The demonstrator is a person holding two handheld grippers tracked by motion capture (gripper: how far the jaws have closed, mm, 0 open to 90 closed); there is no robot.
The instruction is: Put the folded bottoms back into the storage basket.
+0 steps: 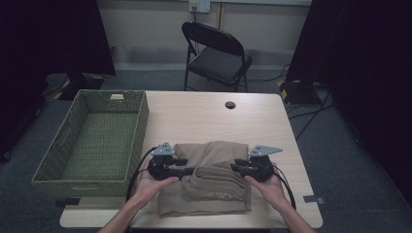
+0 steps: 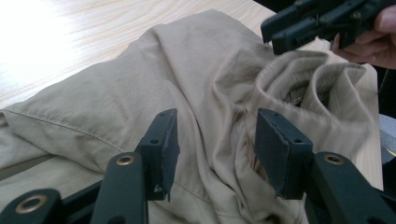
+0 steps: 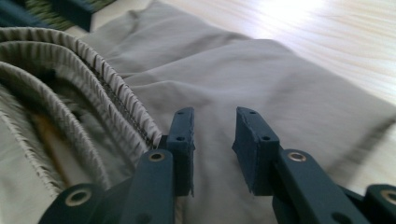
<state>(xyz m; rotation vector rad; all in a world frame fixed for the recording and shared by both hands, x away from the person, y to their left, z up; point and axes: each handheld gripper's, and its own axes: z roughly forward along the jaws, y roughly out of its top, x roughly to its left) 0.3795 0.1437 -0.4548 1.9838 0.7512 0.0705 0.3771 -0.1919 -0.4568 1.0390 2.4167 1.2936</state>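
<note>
Soft tan garment (image 1: 209, 179), ribbed elastic waistband

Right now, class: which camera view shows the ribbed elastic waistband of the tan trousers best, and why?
The right gripper view: the ribbed waistband runs close and sharp, its gathers and stitching plain. The left gripper view shows it farther off as a folded, open loop. The high view gives its place, at the front middle of the trousers, without detail.
</note>
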